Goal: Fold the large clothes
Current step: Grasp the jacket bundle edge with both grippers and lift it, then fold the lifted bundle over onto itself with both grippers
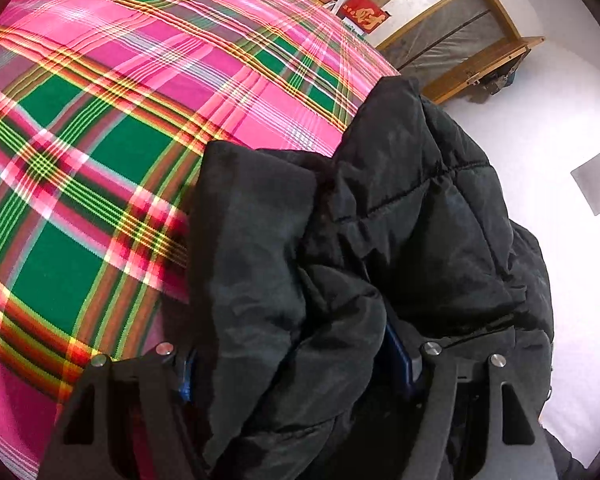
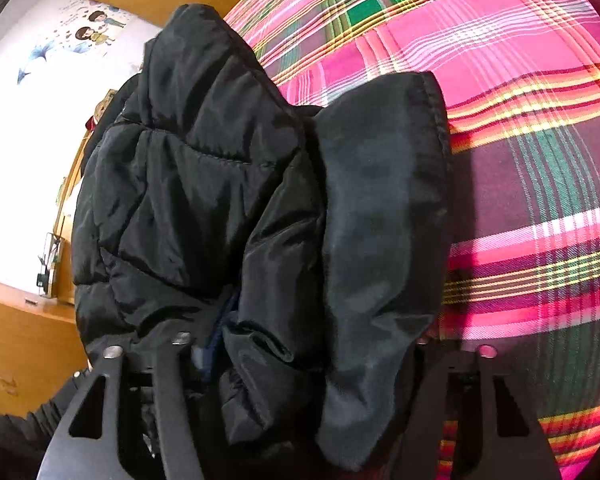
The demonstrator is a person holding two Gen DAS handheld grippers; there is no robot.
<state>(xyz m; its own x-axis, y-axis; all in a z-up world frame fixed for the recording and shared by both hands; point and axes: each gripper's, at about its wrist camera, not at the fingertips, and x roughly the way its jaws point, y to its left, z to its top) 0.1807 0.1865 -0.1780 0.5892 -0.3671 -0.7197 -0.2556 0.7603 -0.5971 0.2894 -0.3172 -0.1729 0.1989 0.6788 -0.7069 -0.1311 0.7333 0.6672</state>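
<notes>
Across the plaid bedcover [image 1: 100, 152] lies a black puffer jacket [image 1: 400, 208], bunched into thick quilted folds at the bed's edge. From my left side it fills the frame from 3 o'clock down to 6 o'clock; from my right it runs from 11 o'clock down to 6 o'clock. Much of it is hidden: its lower hem passes under both my tools, and I cannot make out sleeves, zip or collar in the dark folds. A smooth unquilted flap [image 2: 384, 216] lies over the quilted part, towards the plaid.

My left gripper [image 1: 296, 364] stands wide, and a fat roll of jacket fills the space between its fingers [image 1: 404, 356]; fabric covers the pads, so I cannot tell whether they press on it. My right gripper [image 2: 300, 356] has jacket heaped between its fingers [image 2: 204, 356] as well, and its right-hand fingertip is buried under the flap, so I cannot tell its grip either.

At 1 o'clock in the left view a wooden frame [image 1: 460, 36] leans on the white wall.
</notes>
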